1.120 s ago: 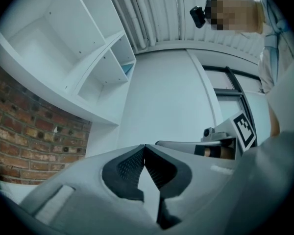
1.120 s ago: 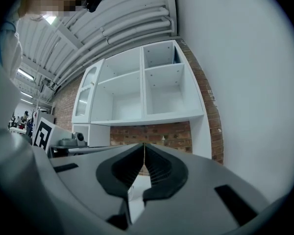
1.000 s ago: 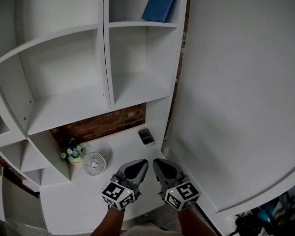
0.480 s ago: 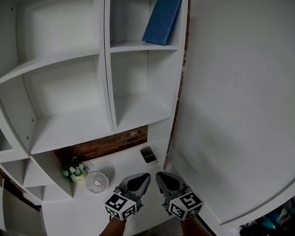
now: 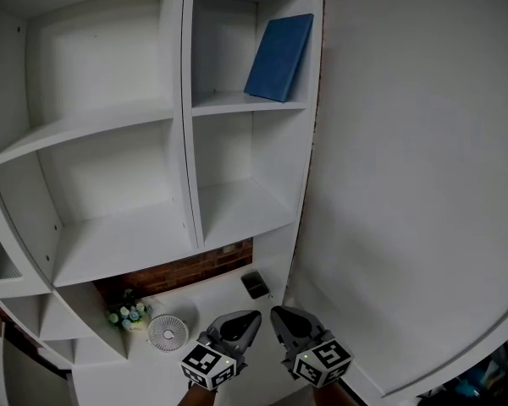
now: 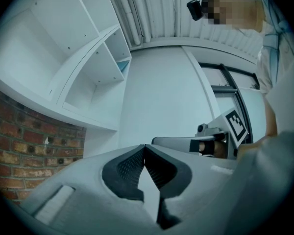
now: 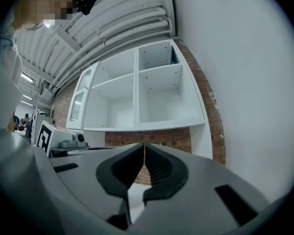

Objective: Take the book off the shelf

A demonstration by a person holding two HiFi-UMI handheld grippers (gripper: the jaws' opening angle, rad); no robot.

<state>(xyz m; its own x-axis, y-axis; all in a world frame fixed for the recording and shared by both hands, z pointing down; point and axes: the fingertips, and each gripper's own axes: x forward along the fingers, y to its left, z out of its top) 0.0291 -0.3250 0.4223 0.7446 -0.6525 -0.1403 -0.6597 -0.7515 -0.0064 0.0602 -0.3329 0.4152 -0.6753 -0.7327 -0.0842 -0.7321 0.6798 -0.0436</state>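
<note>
Book [image 5: 279,57], blue, thin and flat with a plain matte cover, is standing in the upper right compartment of a white shelf unit [image 5: 184,142], its foot on the board and its top leaning rightward against the compartment's side wall. The unit is looking smooth and painted, with straight dividers and bare boards; every other compartment in view is sitting empty. Both grippers are hanging low at the bottom of the head view, well apart from the book and side by side. The left gripper [image 6: 145,148] is showing its ribbed dark pads pressed together with nothing between them, and the right gripper [image 7: 144,146] is likewise closed and empty. The grey gripper shells are looking like moulded plastic, each carrying a cube with black and white square markers. Below the shelves, red brick wall [image 5: 186,269] is showing behind a white ledge [image 5: 220,299], where a small round fan [image 5: 167,331], a little pot of flowers [image 5: 127,313] and a small dark box [image 5: 255,284] are sitting. A broad smooth white panel [image 5: 406,184] is filling the right side. The task is seemingly at its reaching stage, with the book untouched. The next move is likely calling for one gripper to rise to that compartment, spread its jaws, and close on the book's free left edge.
</note>
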